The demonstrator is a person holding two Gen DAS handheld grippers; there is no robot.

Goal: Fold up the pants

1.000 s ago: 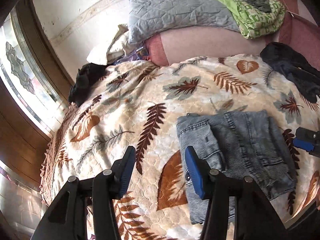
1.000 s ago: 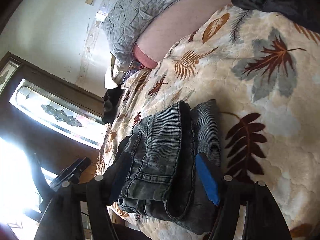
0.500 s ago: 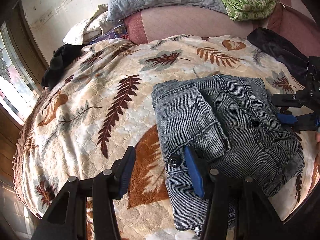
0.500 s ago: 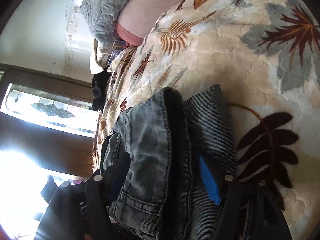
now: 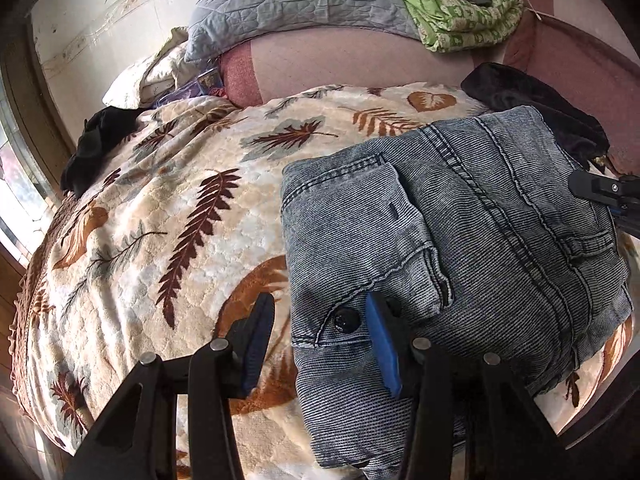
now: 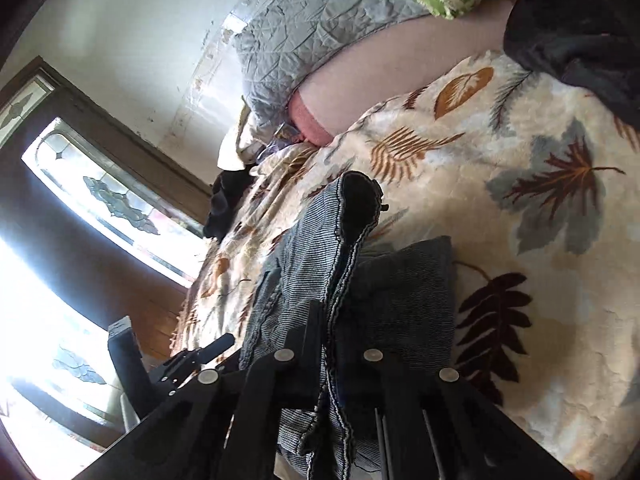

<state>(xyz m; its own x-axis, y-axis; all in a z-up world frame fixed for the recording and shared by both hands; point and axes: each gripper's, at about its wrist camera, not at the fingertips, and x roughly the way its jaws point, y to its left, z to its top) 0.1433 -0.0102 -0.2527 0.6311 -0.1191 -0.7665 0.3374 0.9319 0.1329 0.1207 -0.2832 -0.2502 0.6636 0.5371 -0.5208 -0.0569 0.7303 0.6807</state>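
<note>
Folded grey-blue jeans (image 5: pixel 460 248) lie on the leaf-print blanket (image 5: pixel 160 240) of a bed. My left gripper (image 5: pixel 320 344) is open, its jaws straddling the jeans' left waistband edge by the black button (image 5: pixel 347 320). The right finger lies on the denim, the left over the blanket. My right gripper (image 6: pixel 340 328) is shut on the jeans' right edge (image 6: pixel 344 248), and a fold of denim stands up from its jaws. It also shows at the right edge of the left wrist view (image 5: pixel 612 196).
A grey quilted pillow (image 5: pixel 296 4), a green patterned cloth (image 5: pixel 460 12) and a pink bolster (image 5: pixel 340 68) lie at the head of the bed. Dark garments lie at far left (image 5: pixel 96 148) and far right (image 5: pixel 536 104). A window (image 6: pixel 112 200) is on the left.
My left gripper moved forward onto the jeans' waistband edge. My right gripper went from open around the jeans' edge to shut on it, and the edge has lifted.
</note>
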